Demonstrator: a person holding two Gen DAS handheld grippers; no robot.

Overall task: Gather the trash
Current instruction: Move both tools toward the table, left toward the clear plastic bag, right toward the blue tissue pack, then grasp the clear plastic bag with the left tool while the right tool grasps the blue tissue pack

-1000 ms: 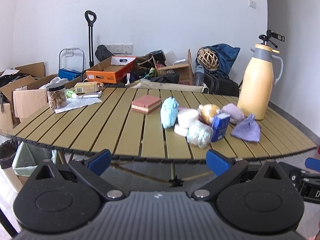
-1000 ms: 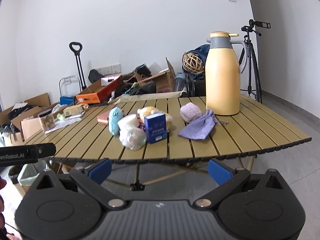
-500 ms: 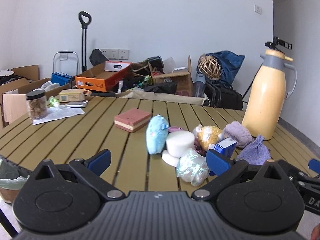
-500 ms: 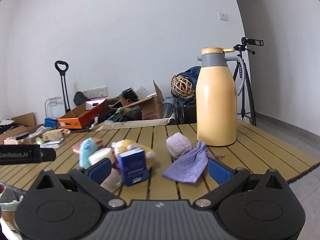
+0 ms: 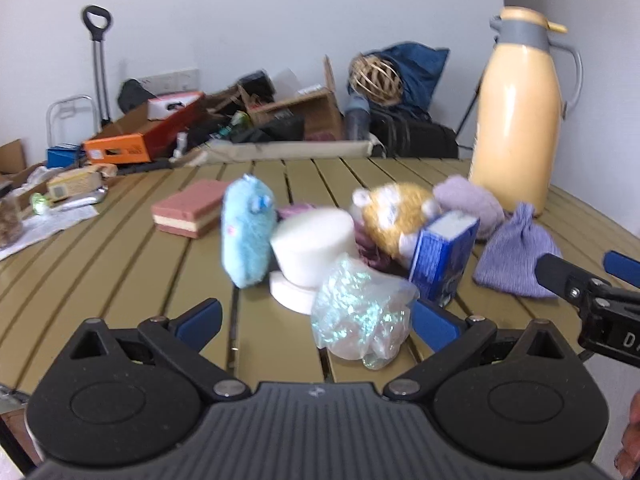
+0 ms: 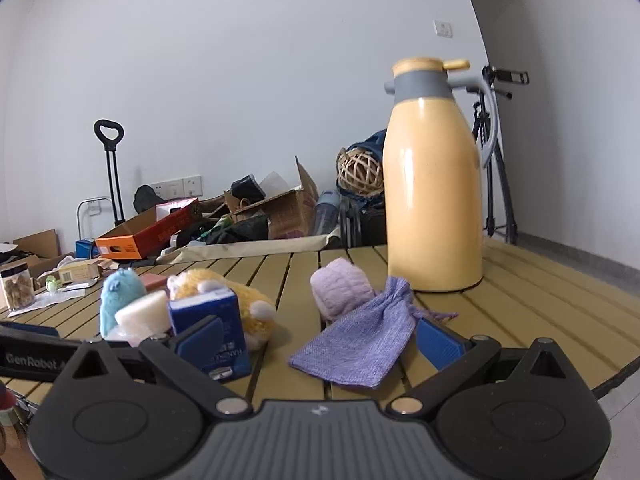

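Note:
A crumpled clear plastic bag [image 5: 362,314] lies at the near edge of a cluster on the slatted table [image 5: 120,264]. My left gripper [image 5: 316,322] is open, its blue pads on either side of the bag, not touching it. Behind the bag are white foam pieces [image 5: 314,246], a blue carton [image 5: 444,256], a blue plush [image 5: 248,232] and a yellow plush [image 5: 394,210]. My right gripper [image 6: 320,340] is open over the table edge, with a purple cloth pouch [image 6: 360,344] between its pads and the blue carton [image 6: 210,320] just behind its left pad.
A tall yellow jug [image 6: 434,184] stands at the back right. A lilac knitted ball [image 6: 340,288] sits by the pouch. A pink block [image 5: 188,208] and a jar with papers [image 6: 16,286] lie to the left. Boxes and bags [image 5: 256,120] clutter the floor behind.
Both grippers have moved forward over the table edge toward the cluster. The plastic bag now sits between the left pads and the purple pouch between the right pads. Both stayed open.

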